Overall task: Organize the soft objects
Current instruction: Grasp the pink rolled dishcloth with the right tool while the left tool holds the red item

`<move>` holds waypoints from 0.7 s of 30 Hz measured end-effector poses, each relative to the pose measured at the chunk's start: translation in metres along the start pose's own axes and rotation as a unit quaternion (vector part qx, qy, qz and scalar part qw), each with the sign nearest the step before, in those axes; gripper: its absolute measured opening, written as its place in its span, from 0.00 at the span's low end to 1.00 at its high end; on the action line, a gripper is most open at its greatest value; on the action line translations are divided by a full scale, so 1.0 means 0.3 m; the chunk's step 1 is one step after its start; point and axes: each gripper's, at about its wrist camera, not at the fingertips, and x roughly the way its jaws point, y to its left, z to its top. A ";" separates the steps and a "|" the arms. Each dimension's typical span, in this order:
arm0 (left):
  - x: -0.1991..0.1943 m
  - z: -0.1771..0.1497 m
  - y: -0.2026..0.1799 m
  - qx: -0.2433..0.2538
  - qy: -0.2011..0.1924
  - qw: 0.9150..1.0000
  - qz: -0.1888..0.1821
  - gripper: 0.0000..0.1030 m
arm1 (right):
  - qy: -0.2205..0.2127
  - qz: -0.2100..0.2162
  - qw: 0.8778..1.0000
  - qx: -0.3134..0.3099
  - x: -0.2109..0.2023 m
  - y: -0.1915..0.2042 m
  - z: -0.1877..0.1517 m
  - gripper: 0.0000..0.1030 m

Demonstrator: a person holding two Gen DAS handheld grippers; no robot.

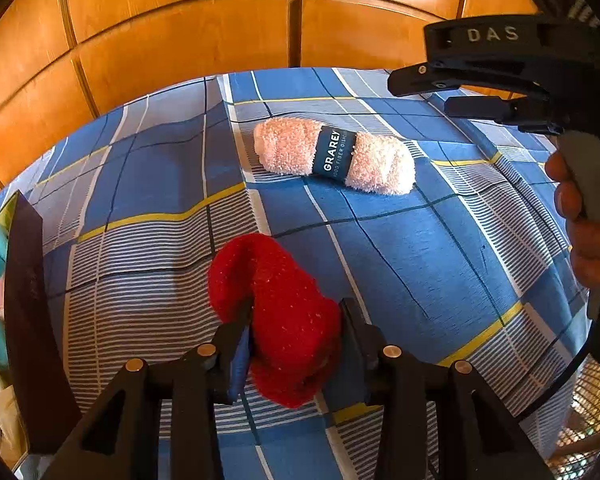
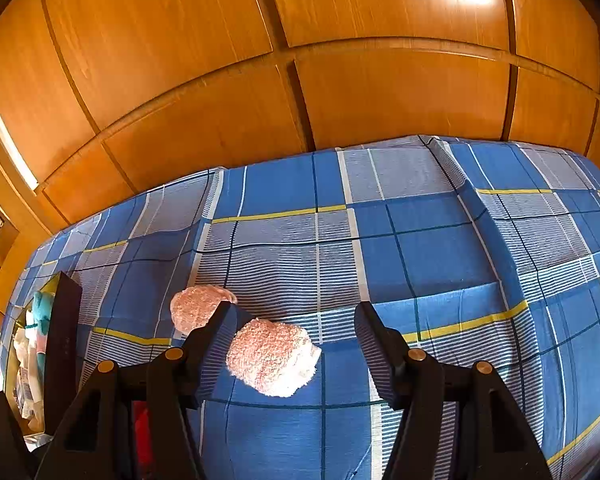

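On the blue bed cover [image 1: 400, 240], the left gripper [image 1: 296, 320] seems to squeeze a red sock roll [image 1: 276, 304]. Right gripper [image 2: 292, 328] is open w/ a pink towel roll [image 2: 274, 356] between its jaws, not touching.

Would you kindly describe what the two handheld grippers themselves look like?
Both are matte black plastic. The left gripper and right gripper each have wedge-shaped fingers on angular linkages with brass-coloured pivot pins. From the left camera, the right one's body bears raised letters "DAS" and a grey handle.
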 end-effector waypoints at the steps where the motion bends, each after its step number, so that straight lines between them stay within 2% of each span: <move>1: -0.004 -0.006 0.004 0.002 -0.002 1.000 0.002 0.39 | 0.001 0.000 1.000 0.000 0.003 -0.001 0.000 0.60; 9: -0.006 -0.032 -0.012 0.018 -0.031 0.999 0.012 0.40 | 0.026 0.008 0.999 -0.019 0.043 0.014 -0.014 0.60; 15: -0.007 -0.041 -0.002 0.015 -0.043 0.999 -0.002 0.40 | 0.040 0.047 0.995 -0.081 0.049 0.084 -0.037 0.60; 18: -0.007 -0.042 0.007 0.010 -0.045 0.999 -0.011 0.40 | 0.055 0.052 0.990 -0.118 0.061 0.123 -0.039 0.61; 21: -0.006 -0.043 0.015 0.006 -0.048 0.999 -0.020 0.40 | 0.069 0.050 0.982 -0.171 0.080 0.170 -0.025 0.66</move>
